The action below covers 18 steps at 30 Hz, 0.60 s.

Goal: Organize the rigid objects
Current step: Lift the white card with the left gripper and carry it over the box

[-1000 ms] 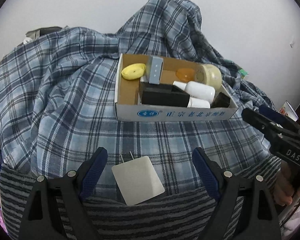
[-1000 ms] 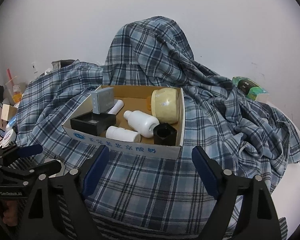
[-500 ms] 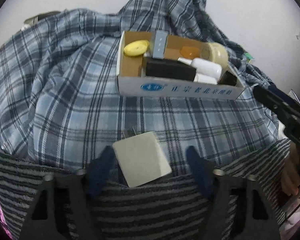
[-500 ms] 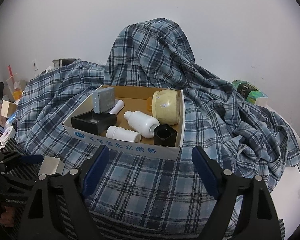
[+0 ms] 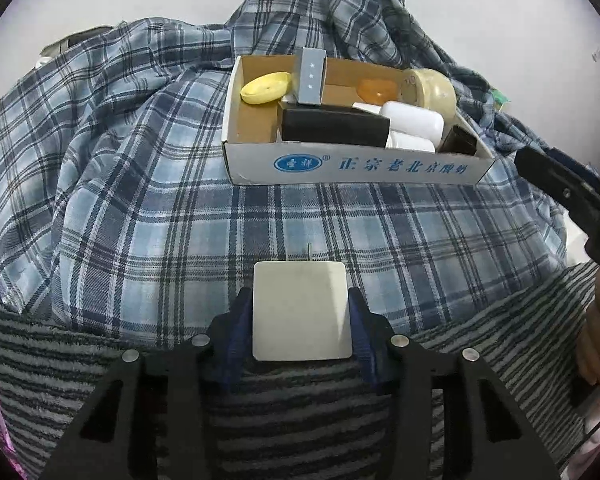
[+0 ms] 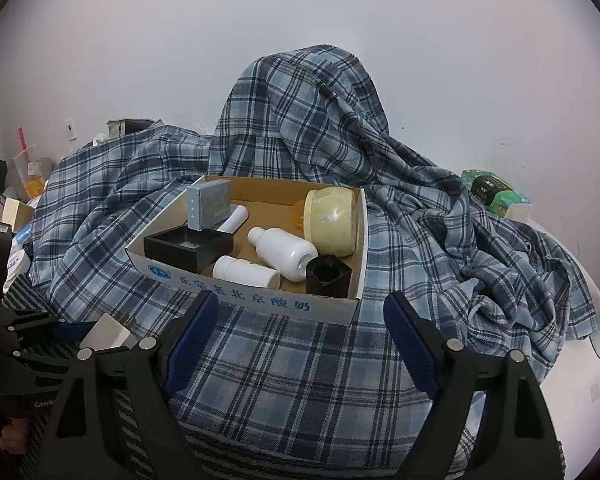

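Plaid blanket [image 5: 148, 184] covers most of the surface, heaped high at the far side against the wall. Striped grey cloth [image 5: 300, 420] lies along the near edge.

Cardboard box [image 5: 352, 166] sits on the plaid, far of centre, blue print on its near wall. Inside: cream round container [image 6: 332, 220] on its side at far right; black square tray [image 6: 188, 246] at near left; grey carton [image 6: 208, 204] upright behind the tray; white bottle [image 6: 284, 248] lying mid-box; smaller white bottle [image 6: 246, 272] against the near wall; black hexagonal cup [image 6: 327, 276] at near right corner; yellow disc [image 5: 266, 88] at far left.

White square plug adapter [image 5: 300, 310] lies outside the box on the near side, where plaid meets stripes, prongs pointing far.

Left gripper [image 5: 298, 312]: jaws closing, adapter between them, blue pads at both its sides; firm contact cannot be told.

Right gripper [image 6: 300, 328]: jaws spread wide, nothing between them, poised near the box's front wall.
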Available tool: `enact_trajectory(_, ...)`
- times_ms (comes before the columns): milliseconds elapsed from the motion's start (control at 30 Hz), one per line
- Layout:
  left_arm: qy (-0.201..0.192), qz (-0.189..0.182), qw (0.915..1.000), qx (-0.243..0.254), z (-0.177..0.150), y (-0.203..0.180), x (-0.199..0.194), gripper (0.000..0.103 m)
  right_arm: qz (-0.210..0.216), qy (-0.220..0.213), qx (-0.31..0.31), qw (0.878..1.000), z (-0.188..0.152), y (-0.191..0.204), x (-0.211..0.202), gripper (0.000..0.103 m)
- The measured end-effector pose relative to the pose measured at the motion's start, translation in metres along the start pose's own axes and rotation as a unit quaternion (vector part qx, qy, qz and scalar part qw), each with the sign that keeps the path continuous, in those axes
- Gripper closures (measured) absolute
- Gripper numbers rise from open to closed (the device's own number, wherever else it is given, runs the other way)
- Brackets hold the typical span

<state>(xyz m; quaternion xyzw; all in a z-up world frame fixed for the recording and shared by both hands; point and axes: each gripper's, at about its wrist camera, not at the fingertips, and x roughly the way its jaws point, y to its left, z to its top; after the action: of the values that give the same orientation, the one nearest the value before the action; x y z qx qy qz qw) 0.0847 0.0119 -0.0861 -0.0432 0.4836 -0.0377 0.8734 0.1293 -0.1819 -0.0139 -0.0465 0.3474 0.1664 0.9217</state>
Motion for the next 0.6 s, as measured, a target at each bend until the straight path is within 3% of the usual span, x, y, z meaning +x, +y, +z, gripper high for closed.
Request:
enact_trajectory(67,-0.032,-0.019,0.9992,-0.016,-0.002,0.007,-0.011,0.055,0.0,-0.002,-0.002,1.0,0.0,0.001,-0.001,0.019)
enact_trajectory(167,-0.117,-0.04,0.9916,-0.037,-0.011,0.019,-0.042,0.055,-0.002,-0.008,-0.004,1.0,0.0,0.001,-0.002,0.019)
enact_trajectory(400,-0.242,-0.036,0.9694,-0.015,-0.029,0.015,-0.089,0.055,0.001,-0.046,-0.011,0.999,0.002,0.004,-0.014,0.019)
enact_trajectory(467,-0.271,-0.029,0.9621,-0.004,-0.033,0.012,-0.1,0.055,-0.002,-0.06,-0.018,0.998,0.002,0.007,-0.018,0.019)
enact_trajectory(600,-0.293,-0.016,0.956,0.005,-0.036,0.005,-0.108,0.055,-0.005,-0.069,-0.026,0.997,0.002,0.01,-0.021,0.019)
